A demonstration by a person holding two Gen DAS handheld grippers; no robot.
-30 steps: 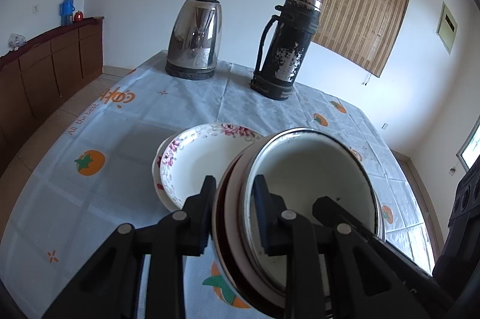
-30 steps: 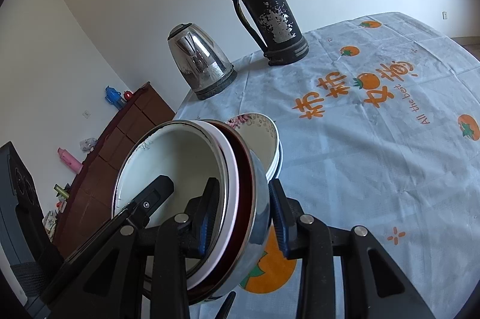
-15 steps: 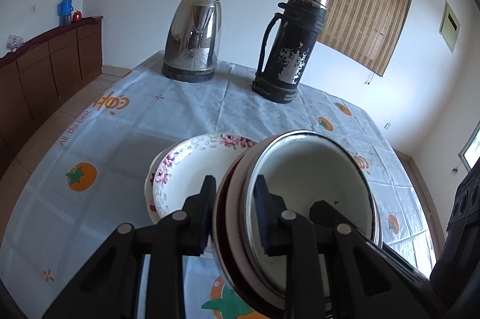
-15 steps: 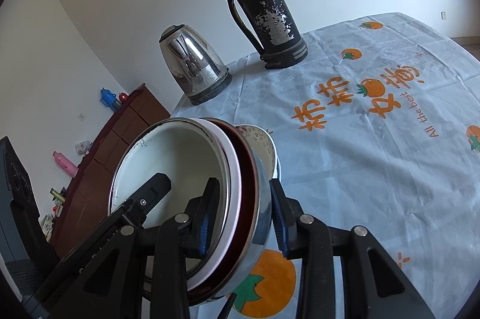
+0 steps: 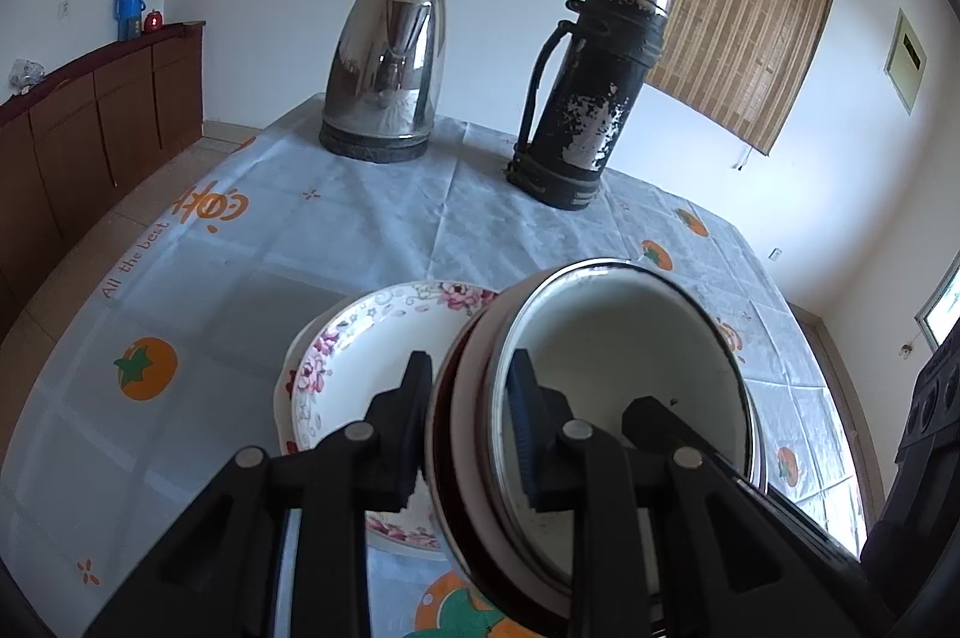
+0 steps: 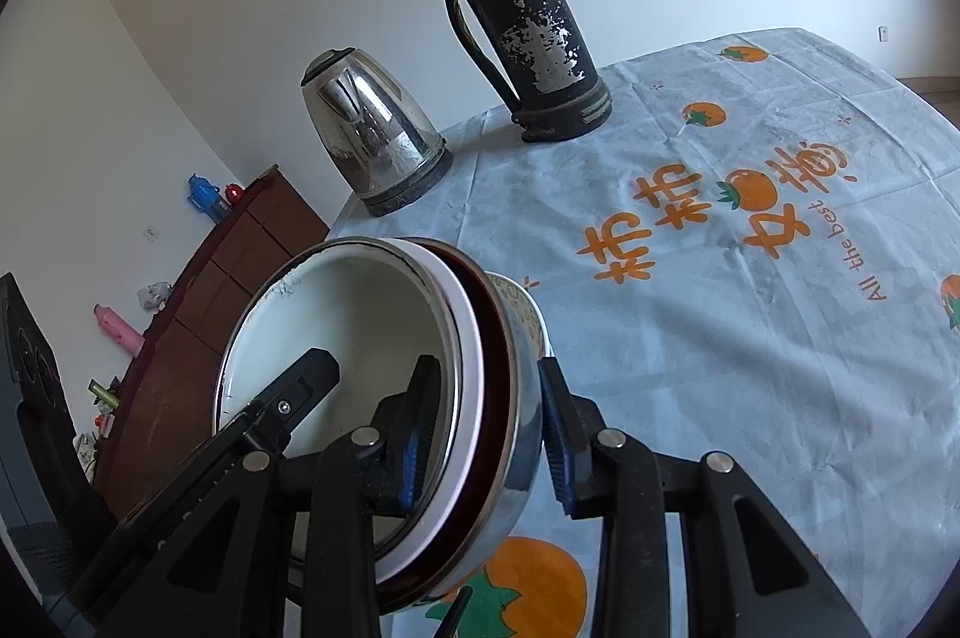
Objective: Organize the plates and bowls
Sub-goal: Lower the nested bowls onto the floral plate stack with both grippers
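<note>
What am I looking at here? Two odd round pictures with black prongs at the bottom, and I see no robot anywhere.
There is no robot: a person holds a pair of tongs in each hand, with a wide-angle camera on each looking along its prongs. One picture comes from the left tongs, the other from the right tongs. Both pairs are clamped on opposite rims of one nested stack of bowls, held tilted above the table. Beside it a flowered plate rests on the persimmon-print tablecloth. Further back stand a steel kettle and a worn black thermos.
</note>
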